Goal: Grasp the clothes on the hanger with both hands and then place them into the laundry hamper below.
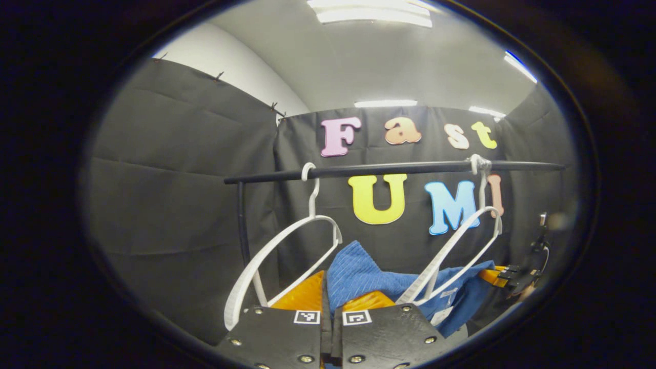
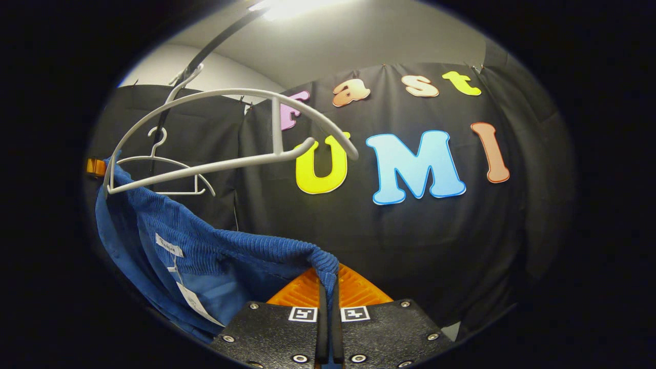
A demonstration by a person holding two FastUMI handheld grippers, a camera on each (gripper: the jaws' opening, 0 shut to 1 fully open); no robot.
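Left tool (image 1: 328,307): clamped together on a fold of the blue garment (image 1: 359,277), which bunches up just above its fingers.
Right tool (image 2: 328,302): clamped on the ribbed edge of the same blue garment (image 2: 205,251), the cloth pinched between the two fingers and sagging away to the left.
Garment: held between the two tools below the rail (image 1: 389,169); its far corner looks to be touching the lower bar of the right hanger (image 1: 451,251), though I cannot tell if it is caught there.
Hangers: the left hanger (image 1: 287,256) hangs bare on the rail; the right one is tilted.
Hamper: below, out of sight from where these cameras look.
Risk, snag: if the cloth is hooked on the right hanger, pulling down could drag the hanger off the rail.
Risk, slip: each grip is on a thin edge; the hanging weight may pull the cloth free of one tool.
Risk, miss: lowering blind, a trailing part could drape over the hamper's rim.
Risk, uneven pull: one tool dropping faster would twist the cloth.
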